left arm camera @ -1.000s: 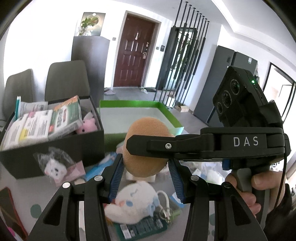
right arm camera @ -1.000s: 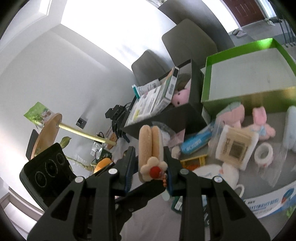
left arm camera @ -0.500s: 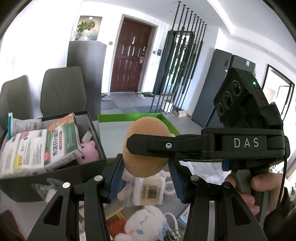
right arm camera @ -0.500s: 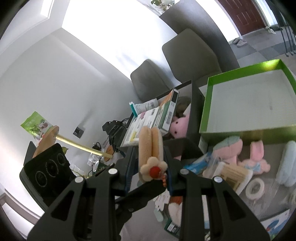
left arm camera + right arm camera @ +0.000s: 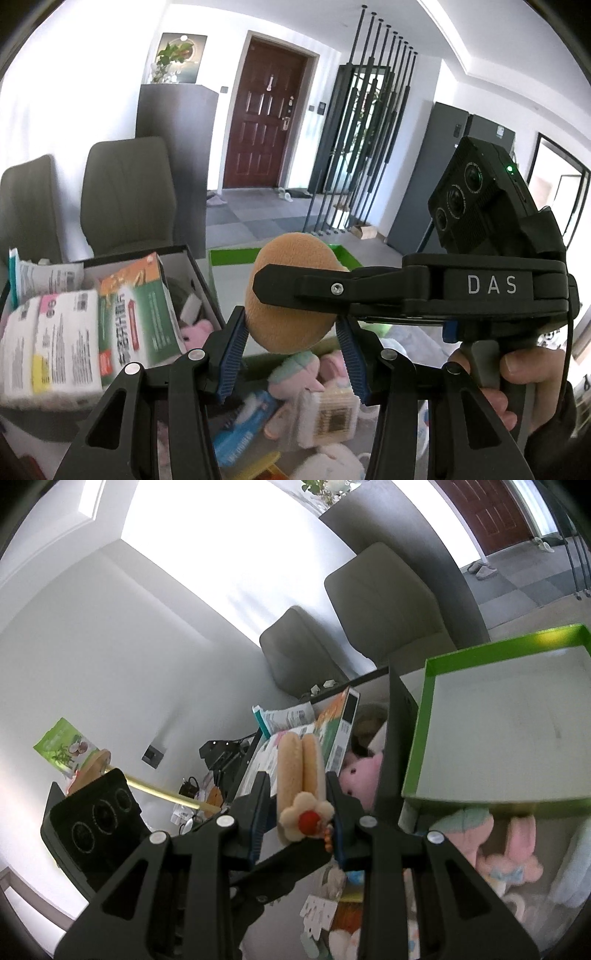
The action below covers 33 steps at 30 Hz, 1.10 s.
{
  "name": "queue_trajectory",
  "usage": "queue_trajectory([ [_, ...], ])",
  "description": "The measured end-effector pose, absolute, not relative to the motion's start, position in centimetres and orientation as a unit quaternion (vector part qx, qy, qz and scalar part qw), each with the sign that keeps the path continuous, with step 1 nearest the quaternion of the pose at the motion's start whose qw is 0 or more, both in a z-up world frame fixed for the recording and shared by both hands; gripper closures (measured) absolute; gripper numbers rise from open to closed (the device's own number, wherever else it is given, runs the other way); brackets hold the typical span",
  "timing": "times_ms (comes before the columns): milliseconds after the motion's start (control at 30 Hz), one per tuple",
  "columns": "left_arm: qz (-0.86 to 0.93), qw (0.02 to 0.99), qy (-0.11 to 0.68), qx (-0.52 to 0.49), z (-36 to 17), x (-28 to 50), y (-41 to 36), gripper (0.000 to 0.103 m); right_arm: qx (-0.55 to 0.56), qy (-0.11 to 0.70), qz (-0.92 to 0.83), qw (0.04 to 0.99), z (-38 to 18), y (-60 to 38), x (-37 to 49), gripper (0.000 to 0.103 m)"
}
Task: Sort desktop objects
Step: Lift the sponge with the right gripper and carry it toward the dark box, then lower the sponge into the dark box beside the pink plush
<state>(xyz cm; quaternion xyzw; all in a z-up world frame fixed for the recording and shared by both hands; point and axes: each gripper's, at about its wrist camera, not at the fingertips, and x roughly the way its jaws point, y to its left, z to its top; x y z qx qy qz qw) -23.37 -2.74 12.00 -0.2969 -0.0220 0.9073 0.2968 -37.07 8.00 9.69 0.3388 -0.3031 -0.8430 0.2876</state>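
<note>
While both tongs (image 5: 293,345) (image 5: 295,812) pinch one plush pad (image 5: 291,291), the black box (image 5: 207,280) holds cartons (image 5: 136,310).

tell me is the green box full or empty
Empty: the green box shows only bare grey floor in the right wrist view. The plush toys lie outside, below its front wall.

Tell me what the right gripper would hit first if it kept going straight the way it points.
Probably the black box, likely the cartons standing in it: they sit directly beyond the plush held in the right gripper. Depth is unclear.
</note>
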Motion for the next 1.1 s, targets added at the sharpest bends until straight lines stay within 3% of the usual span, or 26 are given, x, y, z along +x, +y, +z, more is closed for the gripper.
queue_trajectory([
  [600, 0.891, 0.279, -0.073, -0.351, 9.7, -33.3, -4.7, 0.054, 0.352, -0.324, -0.842, 0.251, 7.0, 7.2, -46.0, 0.073],
  [1100, 0.887, 0.255, -0.086, -0.376, 7.6, -34.1, -5.1, 0.054, 0.359, -0.318, -0.846, 0.231, 5.1, 6.3, -48.2, 0.073],
])
